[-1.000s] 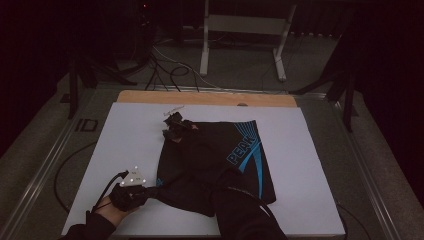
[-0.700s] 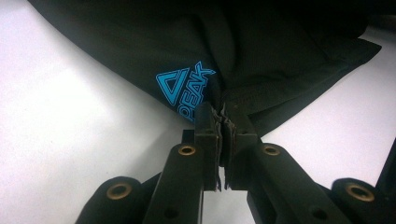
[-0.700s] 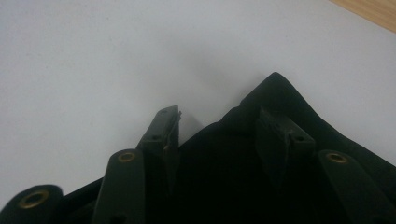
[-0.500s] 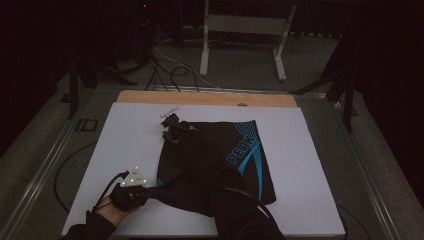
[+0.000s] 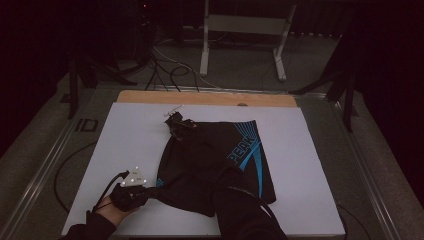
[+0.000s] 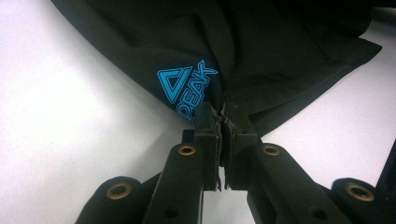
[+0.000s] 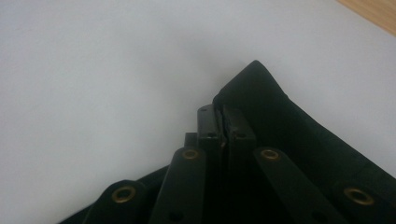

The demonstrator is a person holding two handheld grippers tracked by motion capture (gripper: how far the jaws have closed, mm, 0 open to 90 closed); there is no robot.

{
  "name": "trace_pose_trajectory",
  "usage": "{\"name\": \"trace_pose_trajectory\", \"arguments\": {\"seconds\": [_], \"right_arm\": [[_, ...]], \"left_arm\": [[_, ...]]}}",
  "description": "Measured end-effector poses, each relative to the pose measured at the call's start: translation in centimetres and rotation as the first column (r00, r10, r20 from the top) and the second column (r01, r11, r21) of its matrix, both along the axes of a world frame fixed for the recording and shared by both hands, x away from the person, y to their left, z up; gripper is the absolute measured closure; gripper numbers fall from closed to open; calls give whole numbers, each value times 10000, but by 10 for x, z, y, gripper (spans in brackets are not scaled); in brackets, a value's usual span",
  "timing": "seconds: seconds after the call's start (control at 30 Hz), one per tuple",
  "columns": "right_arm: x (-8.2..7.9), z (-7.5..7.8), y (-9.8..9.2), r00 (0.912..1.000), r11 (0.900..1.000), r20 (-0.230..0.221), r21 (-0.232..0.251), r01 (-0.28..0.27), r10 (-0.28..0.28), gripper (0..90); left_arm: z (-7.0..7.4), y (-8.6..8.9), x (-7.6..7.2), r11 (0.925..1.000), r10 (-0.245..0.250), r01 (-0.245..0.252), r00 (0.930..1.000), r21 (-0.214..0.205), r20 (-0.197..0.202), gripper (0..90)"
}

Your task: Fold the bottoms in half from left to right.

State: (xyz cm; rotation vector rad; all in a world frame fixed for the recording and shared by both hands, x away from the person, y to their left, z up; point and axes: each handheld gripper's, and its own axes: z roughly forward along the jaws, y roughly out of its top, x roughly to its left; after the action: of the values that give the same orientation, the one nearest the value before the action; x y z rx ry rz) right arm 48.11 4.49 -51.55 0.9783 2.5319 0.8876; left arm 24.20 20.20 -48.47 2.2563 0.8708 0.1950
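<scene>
Black sports shorts (image 5: 215, 165) with blue "PEAK" lettering and blue stripes lie crumpled near the middle of the white table top (image 5: 320, 165), slightly toward the person's side. The printed leg panel faces up on the right half of the garment.

Left gripper (image 5: 131, 192): low at the near-left part of the table, held in the person's left hand (image 5: 117, 210), grey three-cornered plate on top. In the left gripper view the jaws are pressed together on a bunched fold of the black fabric (image 6: 261, 60), right beside a small blue "PEAK" logo (image 6: 187, 86). Cloth is pinched between the pads.

Right gripper (image 5: 177, 125): at the far-left corner of the shorts, reached by the right arm whose dark sleeve (image 5: 245, 215) crosses over the garment from the near edge. The jaws have just been closing; in the right gripper view they now stand pressed together with a corner of the black cloth (image 7: 261, 93) pinched at their tips. White surface (image 7: 93, 70) beyond the corner is bare.

Surroundings: a strip of bare wood (image 5: 210, 97) runs along the far edge of the table. Beyond it, dark floor with loose cables (image 5: 165, 65) and a pale metal stand (image 5: 245, 30). A black cable (image 5: 75, 165) loops off the left edge of the table near the left gripper.

In the way: the sleeve covers the near-centre part of the shorts in the high view, so the hem there cannot be read. Room is dim; fabric folds are hard to separate.
</scene>
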Motion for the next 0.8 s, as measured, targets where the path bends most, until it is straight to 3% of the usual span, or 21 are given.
{"name": "trace_pose_trajectory", "arguments": {"seconds": [0.17, 0.8], "right_arm": [[-1, 3, -5, 9982, 9985, 227, -96, -548, 550, 880], [-6, 31, -28, 9942, 9962, 717, 297, -823, 800, 882]], "left_arm": [[1, -1, 0, 10000, -39, 39, 10000, -47, 31, 858], [16, -12, -6, 9986, -386, 396, 9988, -344, 292, 859]]}}
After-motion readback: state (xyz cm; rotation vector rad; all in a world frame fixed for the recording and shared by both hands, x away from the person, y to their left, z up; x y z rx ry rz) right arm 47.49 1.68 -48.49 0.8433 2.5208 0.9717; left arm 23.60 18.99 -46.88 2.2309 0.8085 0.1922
